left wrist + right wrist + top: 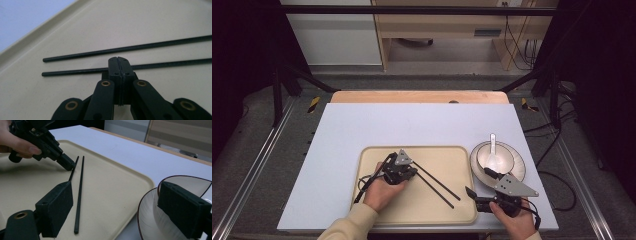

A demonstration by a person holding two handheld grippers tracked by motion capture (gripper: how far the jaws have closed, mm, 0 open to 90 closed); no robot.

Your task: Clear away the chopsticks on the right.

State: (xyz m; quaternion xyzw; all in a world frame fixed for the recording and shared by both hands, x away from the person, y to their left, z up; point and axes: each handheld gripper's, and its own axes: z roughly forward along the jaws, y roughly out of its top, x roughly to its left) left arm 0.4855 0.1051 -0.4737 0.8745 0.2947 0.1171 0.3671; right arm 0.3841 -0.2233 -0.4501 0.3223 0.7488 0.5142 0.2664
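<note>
A: Left gripper (408,172) state?

B: Clenched, with nothing between the pads. In the left gripper view its tip sat just above the nearer of the two black chopsticks (160,64), at or almost on it; contact could not be confirmed.

A: Chopstick position?

B: Both lay side by side on the beige tray (372,155), slanting toward its near right corner, just apart from each other.

A: Right gripper (477,184)?

B: Released, jaws wide and holding nothing. One jaw stood over the tray's right edge, the other over the rim of the bowl (507,152) on its plate (519,170), right of the tray. A white spoon (492,150) rested in the bowl.
</note>
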